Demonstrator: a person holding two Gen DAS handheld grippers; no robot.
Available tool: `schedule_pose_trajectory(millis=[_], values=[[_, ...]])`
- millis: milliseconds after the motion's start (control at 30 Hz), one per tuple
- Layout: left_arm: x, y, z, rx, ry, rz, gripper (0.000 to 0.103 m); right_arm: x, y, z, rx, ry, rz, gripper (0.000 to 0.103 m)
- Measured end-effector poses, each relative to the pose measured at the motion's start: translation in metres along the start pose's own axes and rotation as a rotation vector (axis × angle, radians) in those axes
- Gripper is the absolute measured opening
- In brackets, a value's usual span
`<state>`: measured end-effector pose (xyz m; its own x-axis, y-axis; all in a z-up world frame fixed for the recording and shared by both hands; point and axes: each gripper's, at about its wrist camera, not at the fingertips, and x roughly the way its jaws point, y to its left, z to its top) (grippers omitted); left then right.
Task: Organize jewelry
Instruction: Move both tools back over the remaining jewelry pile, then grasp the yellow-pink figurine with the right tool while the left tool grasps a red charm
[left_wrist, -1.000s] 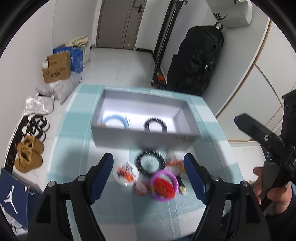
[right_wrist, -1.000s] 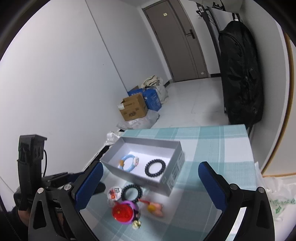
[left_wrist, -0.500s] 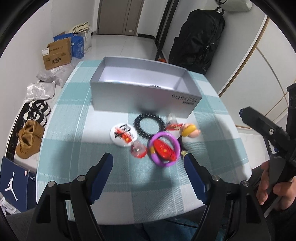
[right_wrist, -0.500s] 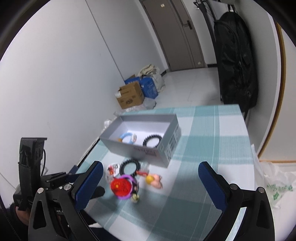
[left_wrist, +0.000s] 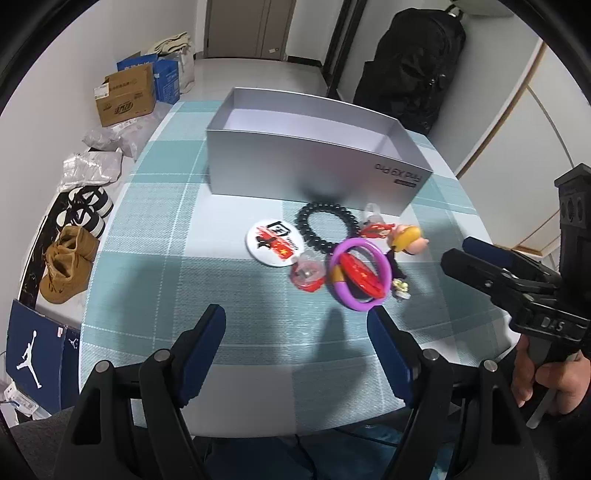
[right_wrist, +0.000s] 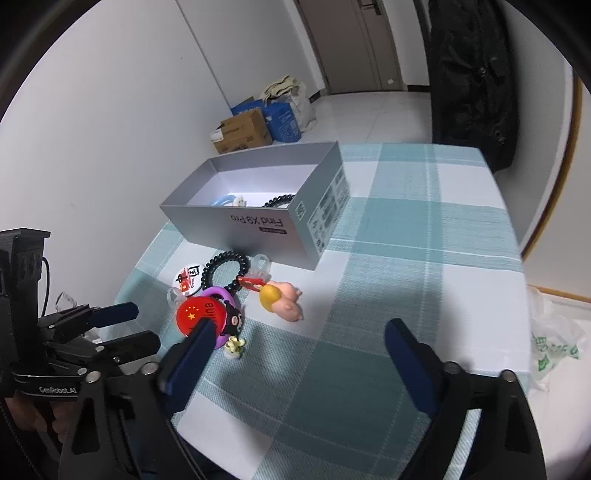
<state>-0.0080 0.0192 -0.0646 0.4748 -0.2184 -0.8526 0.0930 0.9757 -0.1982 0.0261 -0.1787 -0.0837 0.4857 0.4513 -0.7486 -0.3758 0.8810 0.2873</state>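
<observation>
A blue ring (right_wrist: 224, 199) and black bracelet (right_wrist: 279, 201) already lie in the box (right_wrist: 258, 225). The remaining trinkets (left_wrist: 332, 247) sit clustered on the tabletop (left_wrist: 166, 266) beside it. Left tongs (left_wrist: 295, 350) gape empty; right tongs (right_wrist: 295, 354), just narrowing, hold nothing.

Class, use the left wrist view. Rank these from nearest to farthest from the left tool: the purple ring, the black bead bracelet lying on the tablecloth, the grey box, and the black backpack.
Measured from the left tool:
1. Purple ring, just ahead, to the right.
2. Black bead bracelet, behind the ring, in front of the box.
3. Grey box, further back on the table.
4. Black backpack, off the table against the far wall, right.
</observation>
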Motion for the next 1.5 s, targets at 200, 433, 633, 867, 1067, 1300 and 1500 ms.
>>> schedule_pose_trajectory(millis=[200,433,633,867,1067,1300,1500], values=[[0.002,0.010,0.001,-0.032,0.002,-0.011,0.075,0.016,0.007,0.003,-0.008,0.051,0.024,0.065],[0.001,0.014,0.003,-0.044,-0.006,-0.011,0.075,0.024,0.010,0.009,-0.009,0.053,0.031,0.048],[-0.001,0.017,0.005,-0.048,-0.028,-0.017,0.075,0.029,0.012,0.013,-0.021,0.052,0.009,0.029],[0.002,0.014,0.010,-0.034,-0.027,-0.071,0.075,0.029,0.012,0.016,-0.030,0.055,0.007,0.026],[0.002,0.010,0.011,-0.024,-0.034,-0.081,0.075,0.029,0.008,0.017,-0.002,0.053,0.003,0.025],[0.006,0.007,0.016,-0.042,-0.029,-0.104,0.075,0.019,-0.001,0.018,0.025,0.031,0.008,0.023],[0.011,-0.001,0.019,-0.027,-0.028,-0.109,0.058,0.017,-0.003,0.018,0.027,0.019,0.012,0.022]])
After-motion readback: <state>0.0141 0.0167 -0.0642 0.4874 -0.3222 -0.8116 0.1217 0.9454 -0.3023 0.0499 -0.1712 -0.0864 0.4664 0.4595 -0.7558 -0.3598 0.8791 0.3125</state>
